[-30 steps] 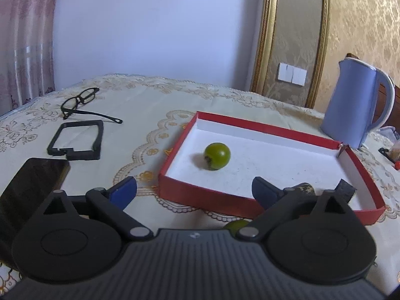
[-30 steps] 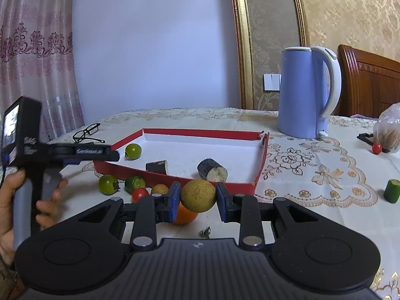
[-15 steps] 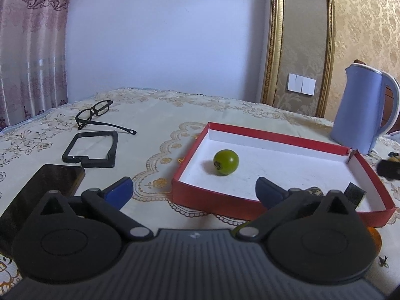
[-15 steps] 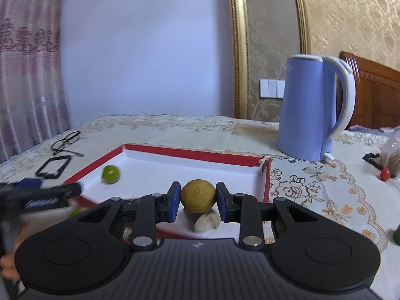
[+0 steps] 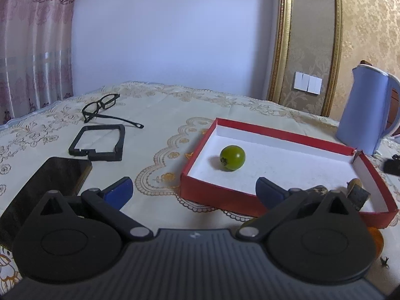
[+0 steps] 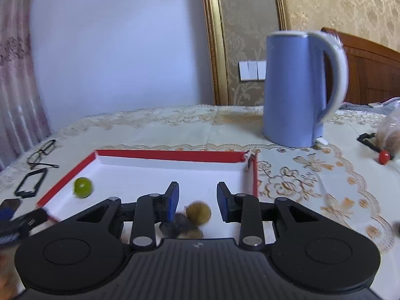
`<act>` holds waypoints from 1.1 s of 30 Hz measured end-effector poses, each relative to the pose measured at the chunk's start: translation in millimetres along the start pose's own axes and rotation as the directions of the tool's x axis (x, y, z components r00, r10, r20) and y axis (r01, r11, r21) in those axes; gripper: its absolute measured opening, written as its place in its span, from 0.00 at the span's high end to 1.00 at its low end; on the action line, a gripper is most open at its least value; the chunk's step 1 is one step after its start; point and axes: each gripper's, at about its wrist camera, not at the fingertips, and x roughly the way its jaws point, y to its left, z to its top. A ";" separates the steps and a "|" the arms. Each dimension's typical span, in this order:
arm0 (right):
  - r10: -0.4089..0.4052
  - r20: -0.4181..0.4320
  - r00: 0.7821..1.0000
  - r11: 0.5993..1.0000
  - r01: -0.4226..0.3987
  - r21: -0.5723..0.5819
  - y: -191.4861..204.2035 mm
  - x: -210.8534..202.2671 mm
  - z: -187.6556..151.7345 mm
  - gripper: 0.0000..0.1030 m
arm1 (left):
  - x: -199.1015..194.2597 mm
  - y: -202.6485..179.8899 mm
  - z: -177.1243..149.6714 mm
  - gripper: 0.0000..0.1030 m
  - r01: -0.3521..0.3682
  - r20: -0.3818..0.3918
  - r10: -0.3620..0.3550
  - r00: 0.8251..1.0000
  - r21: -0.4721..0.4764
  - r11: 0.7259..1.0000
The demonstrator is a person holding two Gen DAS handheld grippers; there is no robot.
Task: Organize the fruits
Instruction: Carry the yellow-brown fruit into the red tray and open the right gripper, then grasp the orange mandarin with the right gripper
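A red box with a white floor point(image 5: 275, 131) point(image 6: 175, 153) lies on the tablecloth. A green fruit point(image 5: 232, 157) point(image 6: 83, 187) sits in its left part. My right gripper point(image 6: 197, 197) is open above the box's near right part. A brown round fruit point(image 6: 199, 212) is below and between its fingers, free of them, beside a dark cut piece point(image 6: 178, 225). My left gripper point(image 5: 193, 187) is open and empty, just in front of the box's near left wall. An orange fruit point(image 5: 376, 238) peeks out behind its right finger.
A blue kettle point(image 6: 297, 87) point(image 5: 365, 110) stands behind the box on the right. Glasses point(image 5: 105, 107), a black frame point(image 5: 98, 142) and a dark phone point(image 5: 47, 185) lie to the left. A small red fruit point(image 6: 383, 156) lies far right.
My right gripper moved forward over the box, opened and let go of the brown fruit, which dropped into the box. My left gripper rose and drew back slightly.
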 end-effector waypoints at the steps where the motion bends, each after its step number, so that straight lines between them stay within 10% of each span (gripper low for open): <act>1: 0.006 0.018 1.000 1.000 -0.005 -0.011 0.4 -12.6 -5.7 0.69 | 0.5 0.6 0.1 0.00 0.002 -0.006 -0.002 1.000 -0.004 1.000; 7: 0.075 0.056 0.996 0.997 -0.073 -0.035 2.2 -60.3 -47.6 0.41 | -0.7 4.7 0.0 0.00 -0.002 -0.007 0.002 1.000 -0.026 1.000; 28: 0.063 -0.141 0.988 0.972 -0.093 -0.216 43.7 -24.9 -63.4 0.41 | 6.4 8.8 -1.2 0.00 0.027 -0.053 -0.031 0.998 -0.070 0.997; 33: 0.078 -0.188 0.979 0.972 -0.117 -0.205 44.1 -12.5 -64.4 0.58 | 3.5 3.0 -2.2 0.00 0.012 -0.035 -0.013 0.999 -0.035 0.999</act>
